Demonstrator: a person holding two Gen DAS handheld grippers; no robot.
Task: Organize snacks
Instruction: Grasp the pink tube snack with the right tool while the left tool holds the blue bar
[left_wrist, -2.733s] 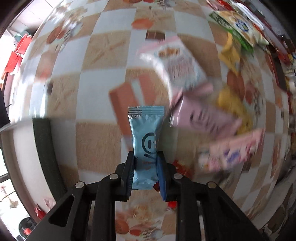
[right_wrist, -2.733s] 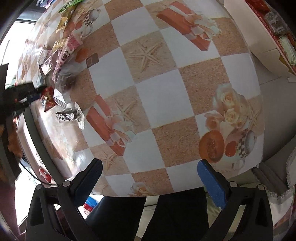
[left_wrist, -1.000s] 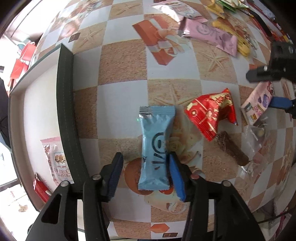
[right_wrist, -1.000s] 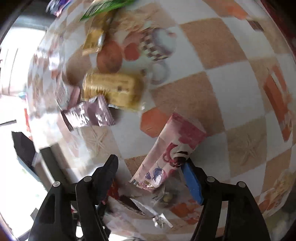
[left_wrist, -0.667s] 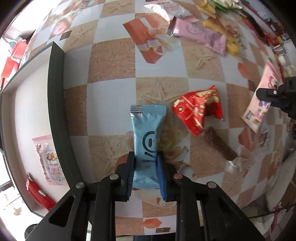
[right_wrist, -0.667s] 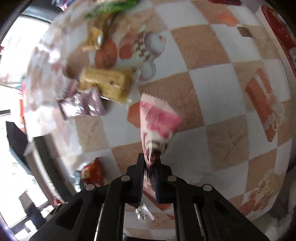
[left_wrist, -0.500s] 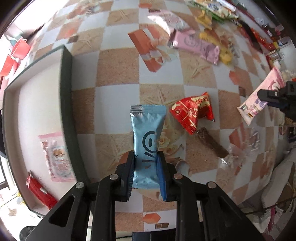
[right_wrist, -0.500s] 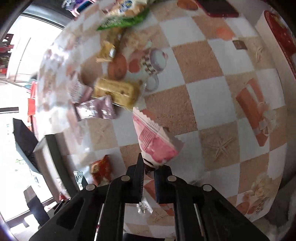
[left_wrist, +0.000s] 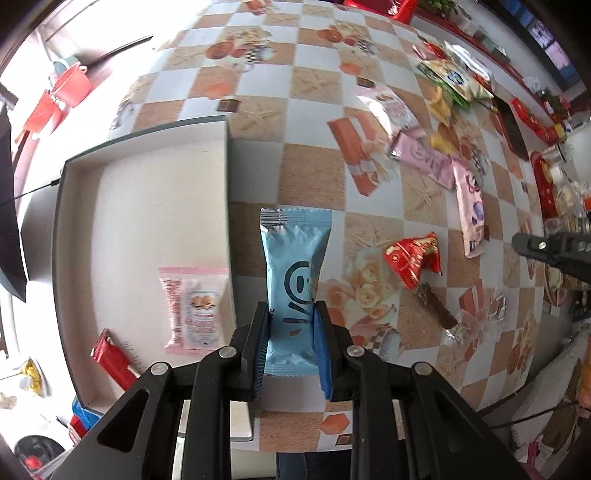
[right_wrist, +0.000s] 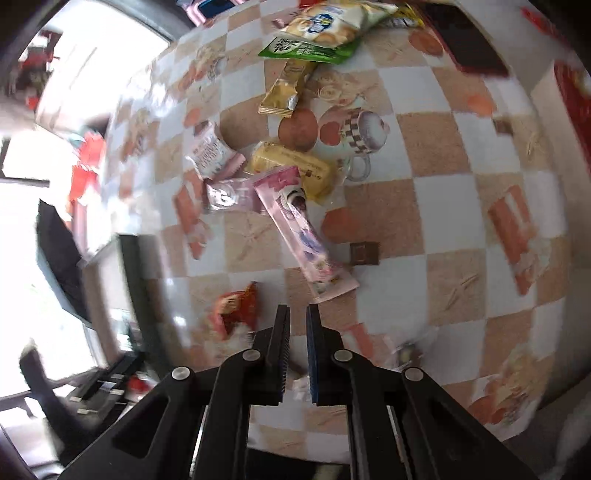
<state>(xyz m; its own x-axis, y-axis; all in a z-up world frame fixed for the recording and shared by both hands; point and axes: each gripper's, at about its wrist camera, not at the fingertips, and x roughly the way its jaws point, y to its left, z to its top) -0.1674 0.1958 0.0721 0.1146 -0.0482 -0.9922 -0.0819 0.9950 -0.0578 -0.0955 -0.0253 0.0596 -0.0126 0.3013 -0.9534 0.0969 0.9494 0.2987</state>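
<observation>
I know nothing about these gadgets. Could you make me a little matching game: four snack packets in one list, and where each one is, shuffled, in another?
Things:
1. blue packet
2. pink-and-white packet
3. red crinkled packet
4. long pink packet

Places:
A. inside the white box
B. on the tablecloth, next to a brown bar
C. clamped between the fingers of the left gripper
D. flat on the tablecloth, ahead of the shut right gripper

Pairs: 1-C, 2-A, 3-B, 4-D
</observation>
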